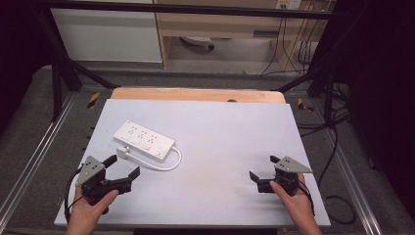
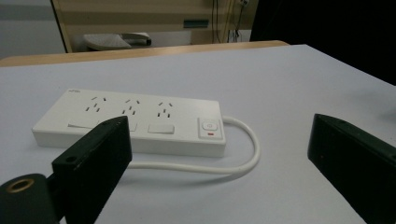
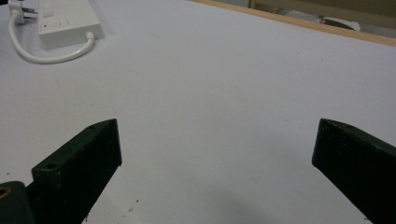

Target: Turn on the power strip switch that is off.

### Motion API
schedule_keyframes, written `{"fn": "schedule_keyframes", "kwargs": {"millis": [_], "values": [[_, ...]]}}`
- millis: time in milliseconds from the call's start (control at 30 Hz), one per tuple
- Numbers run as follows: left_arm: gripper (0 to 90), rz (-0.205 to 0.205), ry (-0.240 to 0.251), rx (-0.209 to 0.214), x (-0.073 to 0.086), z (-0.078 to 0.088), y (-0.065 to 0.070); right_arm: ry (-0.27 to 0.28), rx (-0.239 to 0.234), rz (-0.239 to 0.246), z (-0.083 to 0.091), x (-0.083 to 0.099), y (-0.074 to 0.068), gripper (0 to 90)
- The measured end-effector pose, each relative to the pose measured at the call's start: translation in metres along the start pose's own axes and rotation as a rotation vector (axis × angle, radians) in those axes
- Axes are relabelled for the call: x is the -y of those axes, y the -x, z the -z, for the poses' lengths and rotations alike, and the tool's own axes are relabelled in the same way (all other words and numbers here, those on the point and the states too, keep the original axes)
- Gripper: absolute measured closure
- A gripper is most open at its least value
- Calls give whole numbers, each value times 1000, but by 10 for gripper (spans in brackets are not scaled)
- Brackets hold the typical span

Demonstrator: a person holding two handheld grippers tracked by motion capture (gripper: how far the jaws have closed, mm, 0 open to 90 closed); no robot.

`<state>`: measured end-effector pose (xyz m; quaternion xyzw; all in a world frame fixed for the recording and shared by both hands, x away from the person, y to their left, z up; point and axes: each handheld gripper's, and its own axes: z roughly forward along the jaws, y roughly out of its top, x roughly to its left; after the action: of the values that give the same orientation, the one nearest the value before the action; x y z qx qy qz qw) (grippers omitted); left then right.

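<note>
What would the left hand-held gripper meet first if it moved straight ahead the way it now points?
Probably the white cord looping from the power strip, with the strip's long side just behind it. The left hand-held gripper is open, jaws apart and facing both; depth is hard to judge.

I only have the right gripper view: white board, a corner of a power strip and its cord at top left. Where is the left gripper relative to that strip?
Observer: The left gripper hovers just short of the power strip, jaws open, pointing at it.
Operator: Is the plug in a socket?
Observer: No, the plug lies loose on the board beside the strip.
Operator: How many socket groups?
Observer: Three, with a switch at the cord end.
</note>
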<state>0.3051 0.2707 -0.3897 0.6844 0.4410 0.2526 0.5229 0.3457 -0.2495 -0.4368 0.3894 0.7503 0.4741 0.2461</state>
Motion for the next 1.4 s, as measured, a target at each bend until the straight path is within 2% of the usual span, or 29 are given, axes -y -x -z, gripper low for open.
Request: {"fn": "schedule_keyframes", "kwargs": {"millis": [100, 533, 800, 1167, 1400], "values": [[74, 15, 0, -10, -1, 1, 0, -5, 1, 4, 0, 0, 0, 20], [88, 19, 44, -33, -9, 3, 2, -10, 2, 2, -1, 1, 0, 20], [94, 30, 54, -17, -14, 1, 1, -15, 2, 5, -2, 1, 0, 20], [109, 26, 70, -21, -30, -1, -2, -16, 3, 3, -3, 2, 1, 21], [127, 17, 56, -14, -44, -7, -2, -23, 7, -1, -3, 3, 0, 22]]}}
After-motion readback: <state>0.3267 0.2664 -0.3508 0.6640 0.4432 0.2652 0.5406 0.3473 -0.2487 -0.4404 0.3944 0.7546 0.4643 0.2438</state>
